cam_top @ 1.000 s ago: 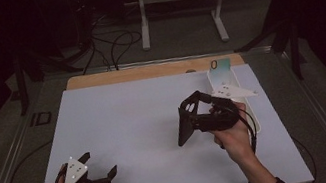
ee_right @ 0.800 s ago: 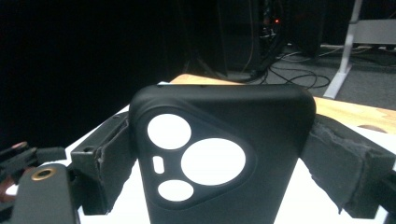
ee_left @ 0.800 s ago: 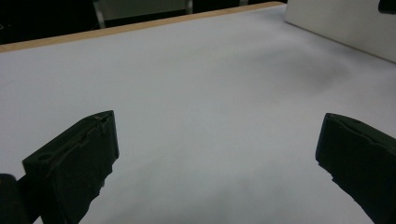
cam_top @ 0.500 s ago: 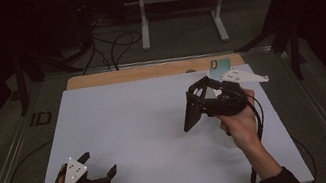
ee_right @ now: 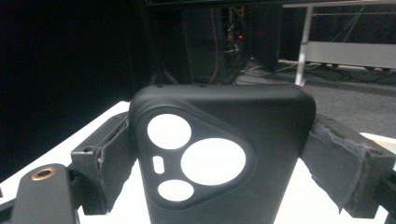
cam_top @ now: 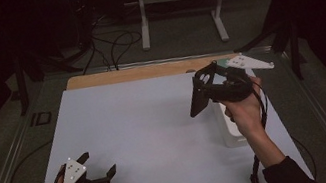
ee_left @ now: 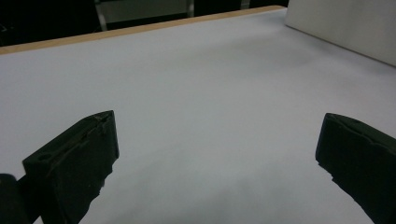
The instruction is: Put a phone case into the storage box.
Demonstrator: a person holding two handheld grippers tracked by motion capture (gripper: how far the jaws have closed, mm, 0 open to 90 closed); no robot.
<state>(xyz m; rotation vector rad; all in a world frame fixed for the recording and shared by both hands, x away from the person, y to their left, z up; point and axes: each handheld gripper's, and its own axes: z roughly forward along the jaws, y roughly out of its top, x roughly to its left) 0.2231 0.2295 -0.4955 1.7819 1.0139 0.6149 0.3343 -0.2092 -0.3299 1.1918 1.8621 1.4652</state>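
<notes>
The right hand-held gripper (cam_top: 200,99) held a matte black plastic phone case (ee_right: 219,158) clamped by its side edges, raised above the white tabletop (cam_top: 146,125). That narrow edge grip might have let it slip and drop. The left hand-held gripper (cam_top: 99,164) rested wide, holding nothing.

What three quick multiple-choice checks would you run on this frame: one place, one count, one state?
1. Where is the phone case?
A. flat on the table
B. between the right gripper jaws, lifted above the table
C. in the left gripper

2. How many round cutouts does the case's camera window have?
A. one
B. three
C. five

3. How do the left gripper jaws stand?
A. shut on a cloth
B. shut on nothing
C. open, nothing between them

Answers: 1 B, the right gripper view shows both jaws pressing the case's sides. 2 B, three white circles show through, beside a small slot. 3 C, the left gripper view shows a wide gap with bare table between them.
</notes>
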